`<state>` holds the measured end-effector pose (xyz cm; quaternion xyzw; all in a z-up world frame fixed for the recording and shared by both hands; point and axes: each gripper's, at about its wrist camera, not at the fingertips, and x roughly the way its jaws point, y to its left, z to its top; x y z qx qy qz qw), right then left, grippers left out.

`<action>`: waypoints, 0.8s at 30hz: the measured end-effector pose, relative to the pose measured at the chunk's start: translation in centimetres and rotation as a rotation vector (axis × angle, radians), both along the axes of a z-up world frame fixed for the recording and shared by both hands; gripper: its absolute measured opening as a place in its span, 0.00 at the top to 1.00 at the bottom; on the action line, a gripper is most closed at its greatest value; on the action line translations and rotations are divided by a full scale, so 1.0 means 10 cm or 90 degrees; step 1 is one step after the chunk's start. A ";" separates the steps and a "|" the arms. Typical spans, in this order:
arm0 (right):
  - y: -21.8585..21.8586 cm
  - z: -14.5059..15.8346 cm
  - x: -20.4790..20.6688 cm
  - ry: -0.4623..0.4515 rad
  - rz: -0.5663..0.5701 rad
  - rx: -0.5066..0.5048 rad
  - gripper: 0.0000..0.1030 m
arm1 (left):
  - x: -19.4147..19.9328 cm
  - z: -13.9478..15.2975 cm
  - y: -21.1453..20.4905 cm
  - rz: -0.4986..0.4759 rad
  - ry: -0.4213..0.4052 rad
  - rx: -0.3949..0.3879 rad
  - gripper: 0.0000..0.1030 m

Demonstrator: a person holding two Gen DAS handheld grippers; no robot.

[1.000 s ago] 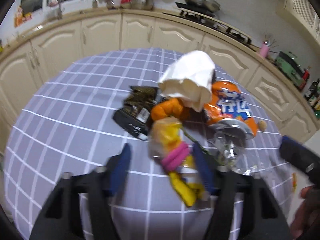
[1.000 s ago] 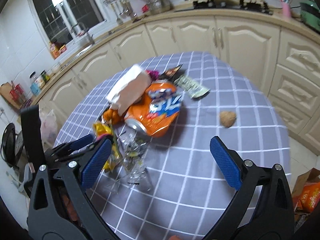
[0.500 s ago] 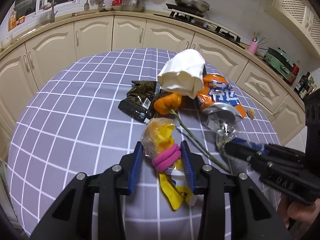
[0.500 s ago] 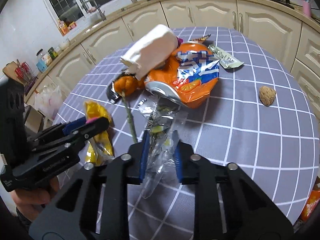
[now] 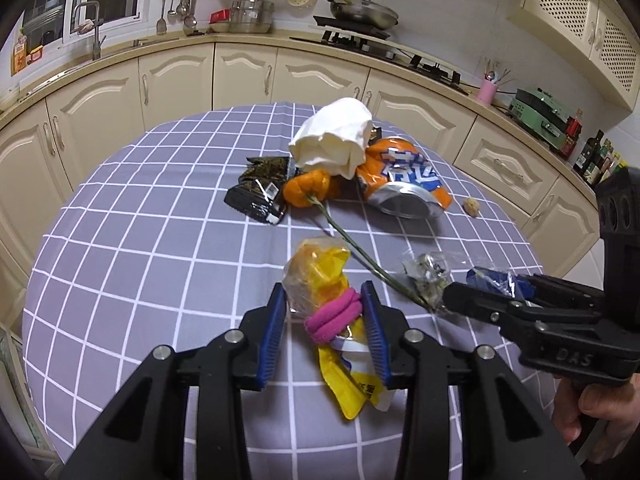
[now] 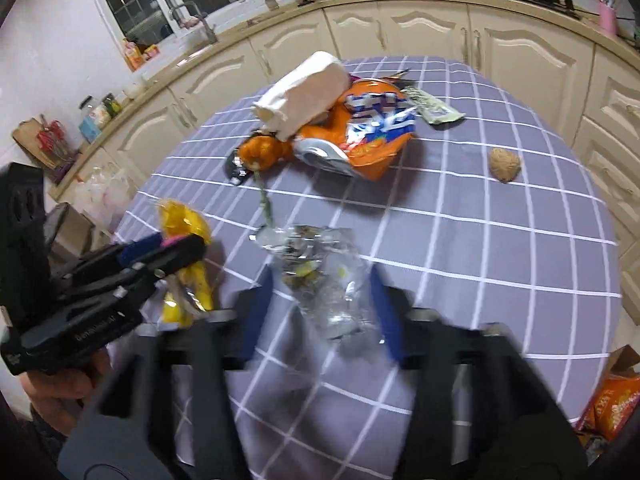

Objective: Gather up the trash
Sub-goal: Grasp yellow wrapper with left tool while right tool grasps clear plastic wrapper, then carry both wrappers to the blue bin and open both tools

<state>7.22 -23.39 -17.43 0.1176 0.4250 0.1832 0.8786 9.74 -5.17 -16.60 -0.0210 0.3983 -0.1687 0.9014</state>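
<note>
While left fingers (image 5: 326, 320) clamp the yellow wrapper (image 5: 320, 276), right fingers (image 6: 324, 304), blurred, seemingly opening, straddle clear plastic (image 6: 320, 264).

The right gripper (image 5: 480, 292), at the right of the left wrist view, is showing raised letters reading "DAS" on its black body. The orange snack bag (image 5: 404, 184), lying far across the table, is bearing large white-and-blue characters too distorted to read. The yellow wrapper (image 5: 348, 384) is carrying small unreadable print.
</note>
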 end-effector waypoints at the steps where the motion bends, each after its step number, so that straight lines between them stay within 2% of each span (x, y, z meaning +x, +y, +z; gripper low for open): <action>1: 0.02 0.00 0.01 -0.002 0.003 -0.002 0.48 | 0.00 0.00 0.00 -0.002 0.000 0.002 0.64; 3: 0.11 -0.01 0.04 -0.002 0.011 -0.033 0.50 | -0.01 -0.01 -0.02 0.000 0.000 0.004 0.64; 4: 0.18 -0.07 0.08 0.004 0.025 -0.051 0.54 | -0.01 -0.02 -0.02 0.000 0.002 0.003 0.64; 5: 0.20 -0.08 0.09 -0.002 0.023 -0.065 0.67 | -0.02 -0.02 -0.01 0.000 0.002 0.004 0.64; 6: 0.20 -0.08 0.08 -0.009 0.018 -0.074 0.74 | -0.03 -0.02 -0.02 0.000 0.001 0.005 0.64; 8: 0.14 -0.06 0.04 -0.013 0.017 -0.041 0.77 | -0.06 -0.02 -0.03 -0.003 -0.002 0.007 0.64; 13: 0.03 0.07 -0.11 -0.047 0.006 -0.029 0.77 | -0.12 0.07 -0.06 -0.007 -0.017 0.005 0.64; 18: -0.16 0.34 -0.27 -0.095 -0.020 -0.013 0.77 | -0.22 0.23 -0.20 -0.032 -0.042 -0.006 0.64; 24: -0.61 0.68 -0.55 -0.153 -0.088 -0.005 0.77 | -0.33 0.53 -0.50 -0.074 -0.088 -0.025 0.64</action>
